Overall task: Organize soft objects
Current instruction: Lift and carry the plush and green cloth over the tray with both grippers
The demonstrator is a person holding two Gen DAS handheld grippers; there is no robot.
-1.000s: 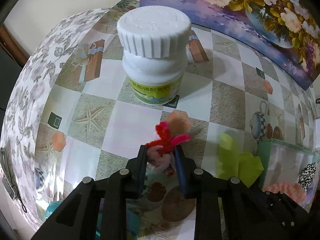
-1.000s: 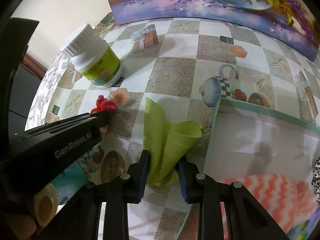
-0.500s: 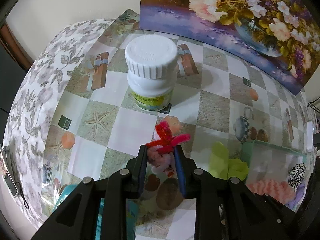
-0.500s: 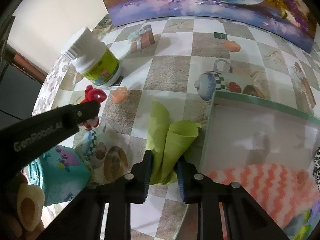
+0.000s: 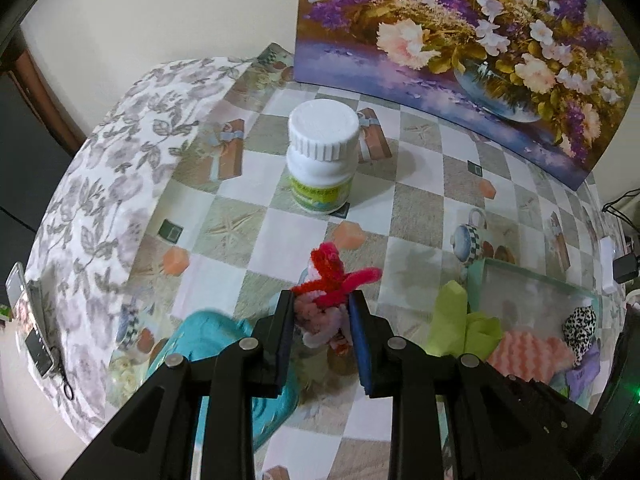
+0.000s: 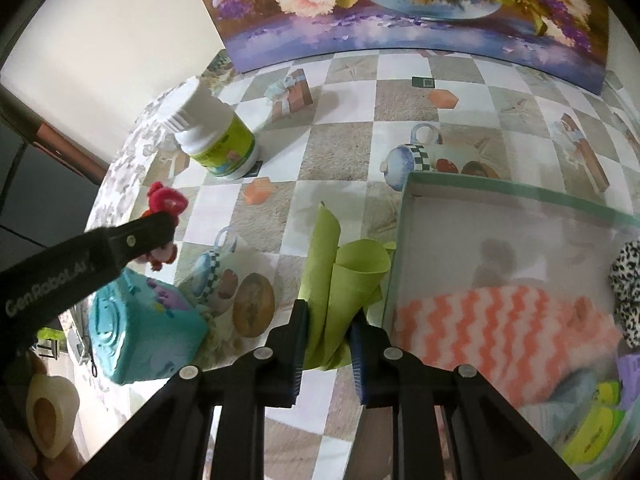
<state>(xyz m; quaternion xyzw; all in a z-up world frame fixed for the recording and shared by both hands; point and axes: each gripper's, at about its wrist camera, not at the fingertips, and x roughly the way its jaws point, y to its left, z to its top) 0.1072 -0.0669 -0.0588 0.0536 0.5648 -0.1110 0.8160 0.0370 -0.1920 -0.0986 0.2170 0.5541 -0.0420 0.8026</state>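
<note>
My left gripper is shut on a red and pink pipe-cleaner toy and holds it above the table; the toy also shows in the right wrist view. My right gripper is shut on a folded lime-green cloth, lifted beside the left wall of a green-rimmed box. The cloth shows in the left wrist view too. The box holds an orange-and-white zigzag cloth and a leopard-print piece.
A white pill bottle stands upright farther back on the checkered tablecloth. A teal soft cube lies below the left gripper. A flower painting leans on the wall behind. A phone lies at the table's left edge.
Both grippers have risen and pulled back from the table with their objects held. The bottle looks smaller and farther. The teal cube has come into view below.
</note>
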